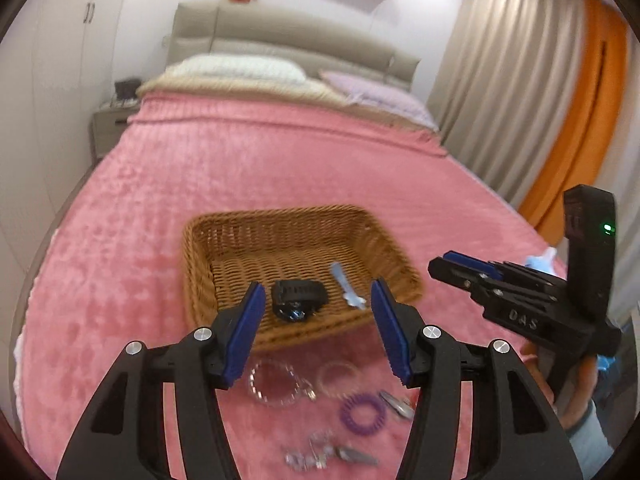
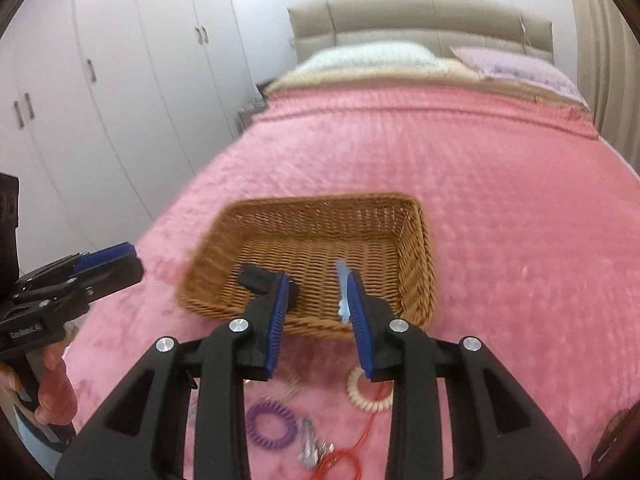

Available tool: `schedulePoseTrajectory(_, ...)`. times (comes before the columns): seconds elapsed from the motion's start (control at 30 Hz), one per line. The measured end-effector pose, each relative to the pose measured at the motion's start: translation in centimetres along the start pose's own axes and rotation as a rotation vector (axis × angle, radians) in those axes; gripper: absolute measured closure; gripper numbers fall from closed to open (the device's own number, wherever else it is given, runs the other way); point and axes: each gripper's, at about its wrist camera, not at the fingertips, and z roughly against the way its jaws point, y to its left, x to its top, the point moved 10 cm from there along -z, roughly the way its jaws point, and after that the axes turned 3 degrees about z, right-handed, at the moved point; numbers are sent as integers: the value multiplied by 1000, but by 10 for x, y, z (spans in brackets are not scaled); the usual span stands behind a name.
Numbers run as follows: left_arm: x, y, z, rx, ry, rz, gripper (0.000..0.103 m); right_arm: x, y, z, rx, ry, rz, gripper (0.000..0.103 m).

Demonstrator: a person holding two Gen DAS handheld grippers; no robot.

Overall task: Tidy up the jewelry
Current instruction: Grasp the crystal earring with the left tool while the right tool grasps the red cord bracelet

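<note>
Basket (image 1: 200, 240) on pink bedspread (image 1: 280, 168), holding black watch (image 1: 298, 298) and blue clip (image 1: 344, 284). Left gripper (image 1: 318, 330) half open, right gripper (image 2: 318, 322) narrowly parted, both empty.

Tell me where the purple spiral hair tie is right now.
The purple spiral hair tie lies on the pink blanket, outside the wicker basket and nearer the camera, beside the silver hair clips.

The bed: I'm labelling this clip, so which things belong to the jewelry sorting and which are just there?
Job:
wicker basket
black watch
light blue hair clip
beaded bracelet
purple coil hair tie
cream coil hair tie
silver snap clips
red cord

Lying about:
pillows
nightstand
curtains
</note>
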Motion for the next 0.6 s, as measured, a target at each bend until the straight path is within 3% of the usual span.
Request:
schedulePoseTrajectory(0.17, -25, 3, 41, -29, -47, 29, 50, -16, 15, 39, 14, -58, 0, 75)
schedulePoseTrajectory(0.3, -52, 16, 52, -30, -54, 55, 50, -35, 21, 53, -11, -78, 20, 75)
schedulePoseTrajectory(0.6, -138, 53, 26, 10, 77, 113, 50, -113, 3, 35, -45, 22, -12, 75)
